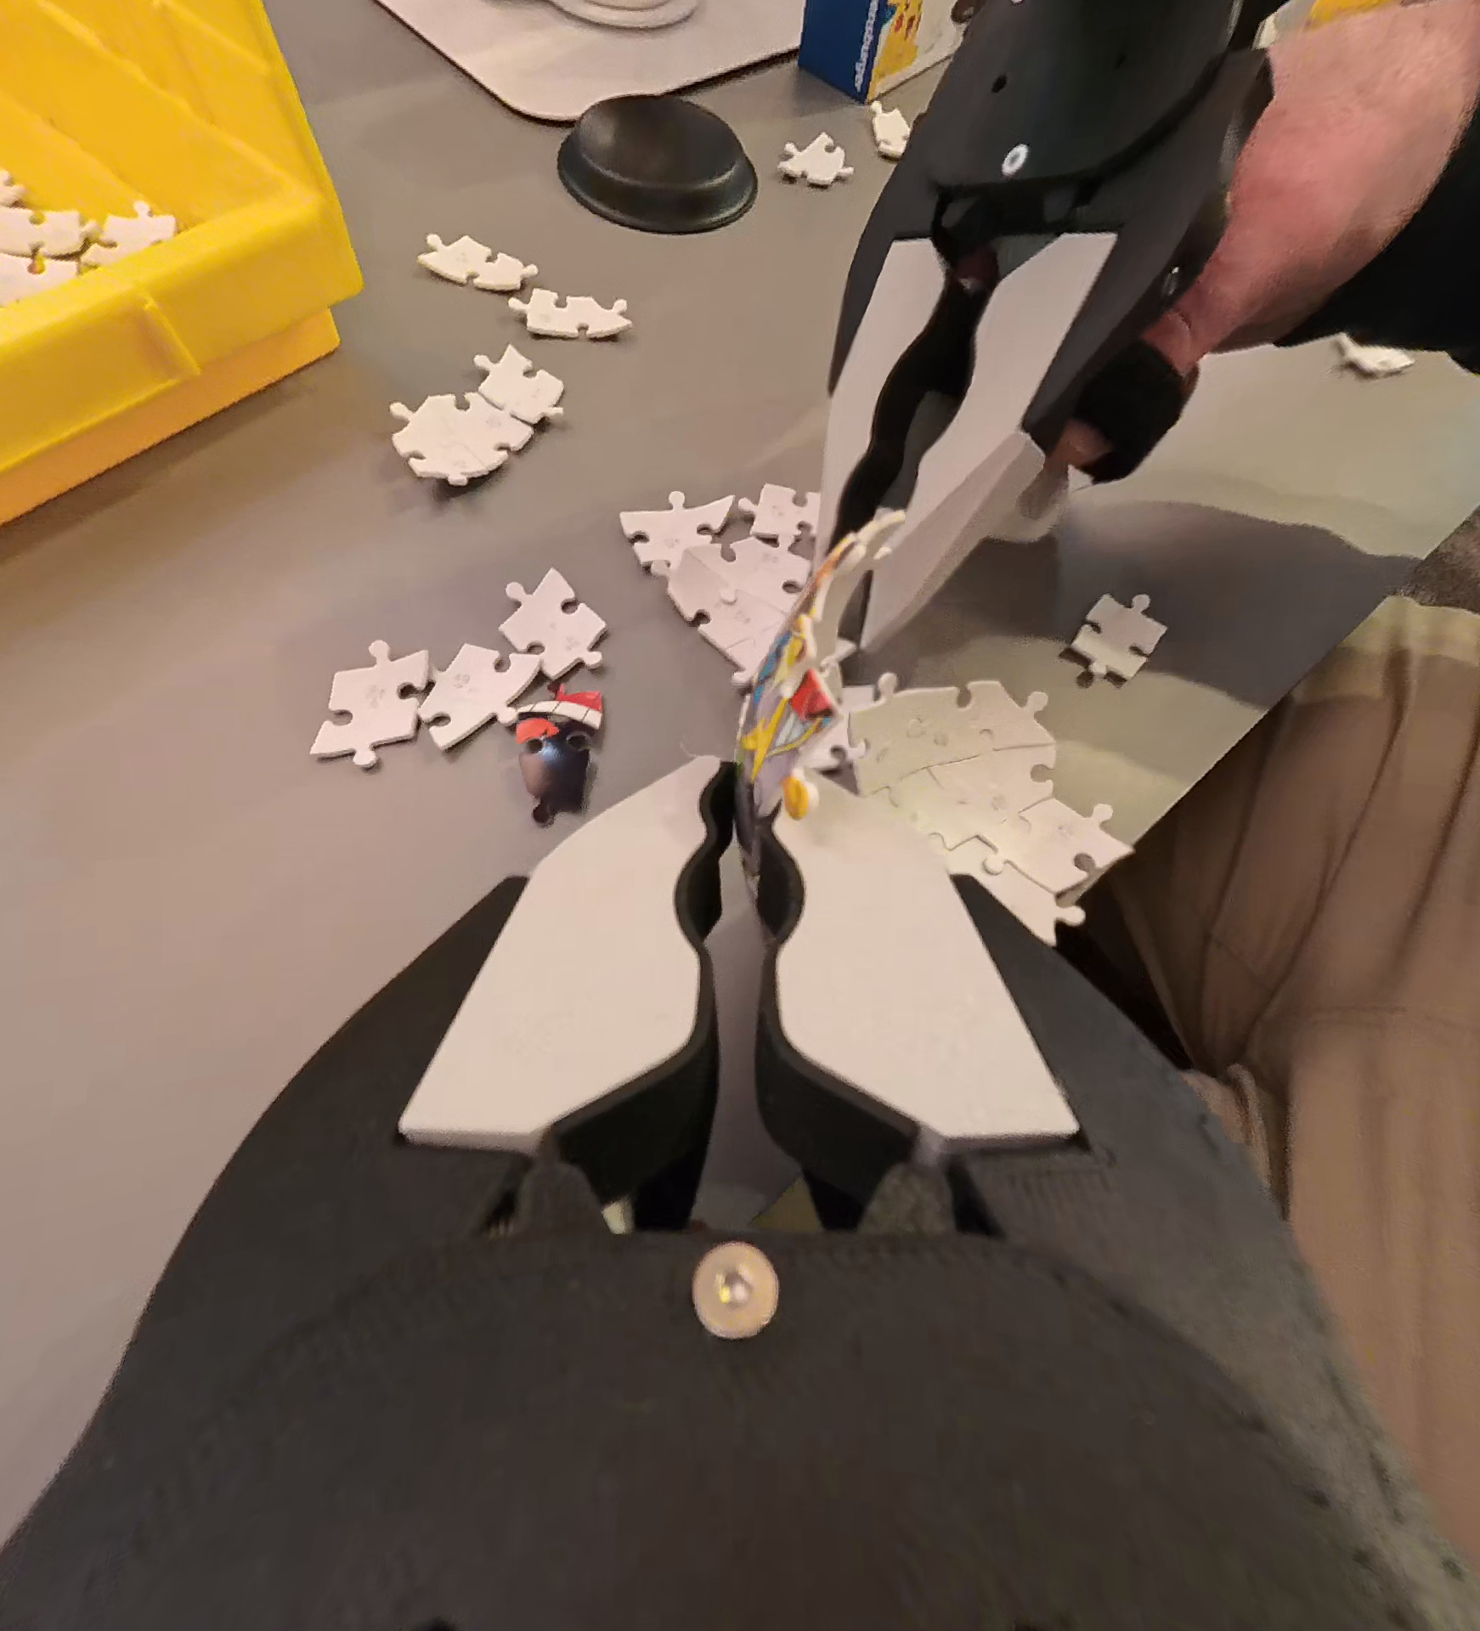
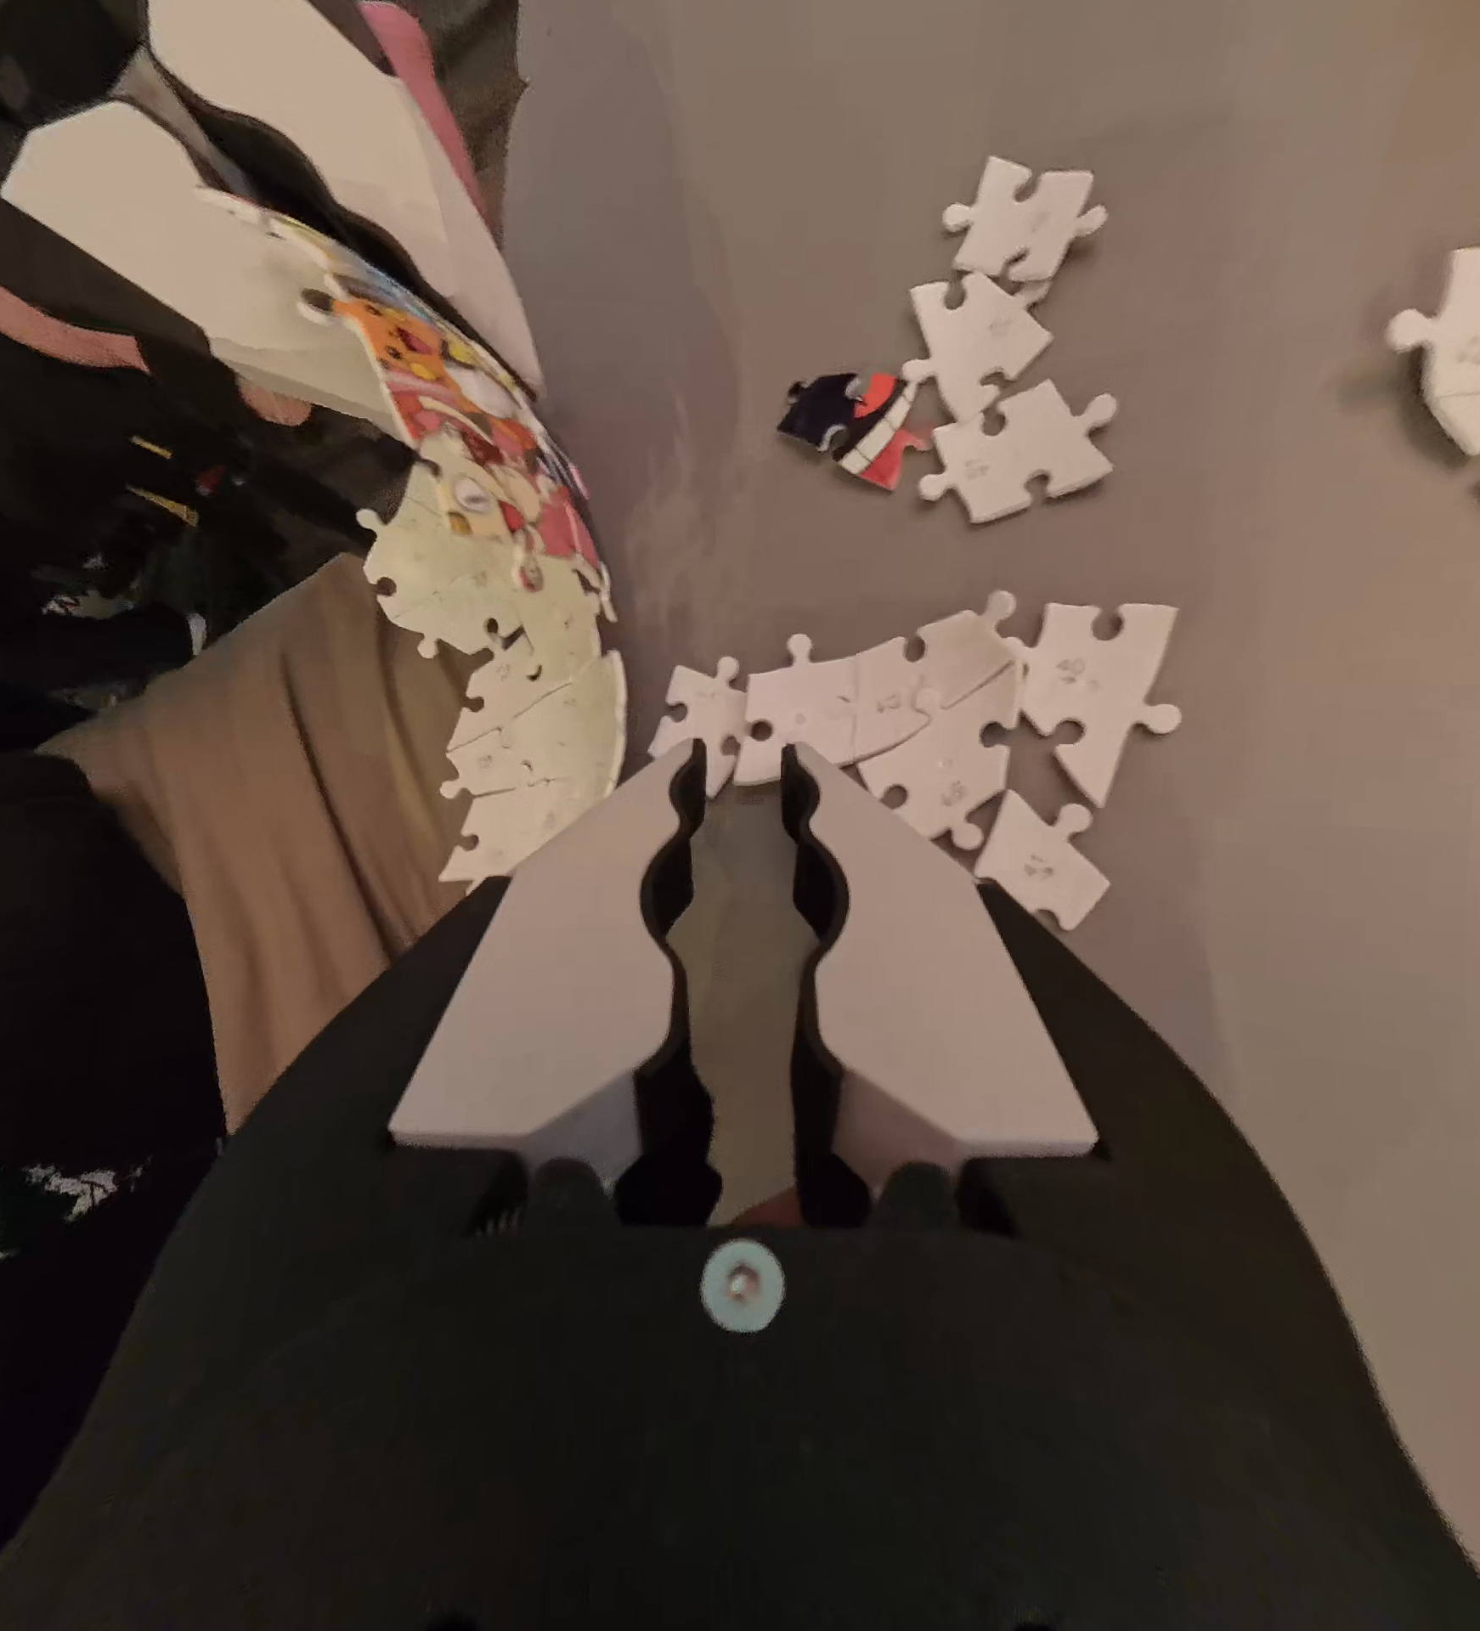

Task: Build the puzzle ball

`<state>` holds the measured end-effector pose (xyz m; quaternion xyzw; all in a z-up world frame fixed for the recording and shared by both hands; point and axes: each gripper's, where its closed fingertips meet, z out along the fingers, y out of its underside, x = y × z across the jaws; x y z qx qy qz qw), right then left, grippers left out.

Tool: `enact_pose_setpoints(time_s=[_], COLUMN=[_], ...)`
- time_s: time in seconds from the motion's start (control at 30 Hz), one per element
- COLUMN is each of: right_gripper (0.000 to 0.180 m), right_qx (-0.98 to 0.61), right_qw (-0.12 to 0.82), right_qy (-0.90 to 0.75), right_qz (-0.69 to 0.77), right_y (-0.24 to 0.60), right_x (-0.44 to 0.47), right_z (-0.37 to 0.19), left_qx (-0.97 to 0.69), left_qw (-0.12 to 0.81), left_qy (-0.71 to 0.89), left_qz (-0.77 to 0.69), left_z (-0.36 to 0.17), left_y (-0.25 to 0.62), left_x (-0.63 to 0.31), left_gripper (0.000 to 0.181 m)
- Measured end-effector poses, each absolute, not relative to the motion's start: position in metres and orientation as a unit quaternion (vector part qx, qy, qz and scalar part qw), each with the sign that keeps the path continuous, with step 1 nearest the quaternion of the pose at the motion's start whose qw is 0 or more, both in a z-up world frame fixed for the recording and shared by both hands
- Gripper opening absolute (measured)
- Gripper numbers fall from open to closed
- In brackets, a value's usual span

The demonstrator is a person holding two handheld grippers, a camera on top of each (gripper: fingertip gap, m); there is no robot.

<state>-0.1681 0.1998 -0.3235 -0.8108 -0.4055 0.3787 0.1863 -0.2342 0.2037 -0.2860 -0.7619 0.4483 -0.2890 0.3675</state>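
Left wrist view, left gripper (image 1: 750, 799) pinching curved puzzle section (image 1: 785, 706), right gripper (image 2: 741, 763) spread, empty.

White puzzle pieces (image 1: 454, 432) on a grey table (image 1: 189, 794), yellow bin (image 1: 145, 291), multicoloured curved shell (image 2: 489, 415).

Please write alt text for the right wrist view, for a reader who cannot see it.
The right gripper, slightly open and empty, points at white puzzle pieces on a grey table. At left, the left gripper holds a curved, assembled puzzle section.
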Motion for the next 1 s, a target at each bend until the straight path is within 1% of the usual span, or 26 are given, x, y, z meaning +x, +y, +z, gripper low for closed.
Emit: enact_pose_setpoints(time_s=[0.13,0.23,0.5,0.57,0.67,0.77,0.87,1.0], right_gripper=[0.009,0.000,0.000,0.007,0.017,0.021,0.030,0.040], right_qx=[-0.820,-0.824,-0.839,-0.832,-0.817,-0.807,-0.808,-0.814], right_qw=[0.194,0.211,0.258,0.276,0.249,0.226,0.212,0.227], right_qy=[-0.395,-0.405,-0.401,-0.406,-0.443,-0.482,-0.492,-0.482], right_qz=[0.366,0.336,0.261,0.256,0.271,0.255,0.246,0.230], right_y=[0.210,0.219,0.257,0.257,0.230,0.208,0.196,0.189], right_x=[-0.165,-0.165,-0.149,-0.148,-0.157,-0.165,-0.171,-0.180], right_z=[-0.331,-0.337,-0.338,-0.328,-0.320,-0.324,-0.334,-0.338], left_qx=[-0.766,-0.769,-0.770,-0.768,-0.764,-0.761,-0.758,-0.758], left_qw=[0.366,0.363,0.359,0.358,0.355,0.350,0.350,0.344], left_qy=[0.439,0.438,0.440,0.443,0.451,0.458,0.461,0.463], left_qz=[-0.292,-0.291,-0.290,-0.292,-0.294,-0.296,-0.301,-0.304], left_z=[-0.288,-0.291,-0.295,-0.295,-0.294,-0.294,-0.293,-0.298], left_y=[0.209,0.210,0.212,0.212,0.213,0.213,0.214,0.219], left_x=[-0.243,-0.246,-0.249,-0.249,-0.250,-0.252,-0.257,-0.266], left_gripper=[0.003,0.003,0.003,0.003,0.003,0.003,0.003,0.002])
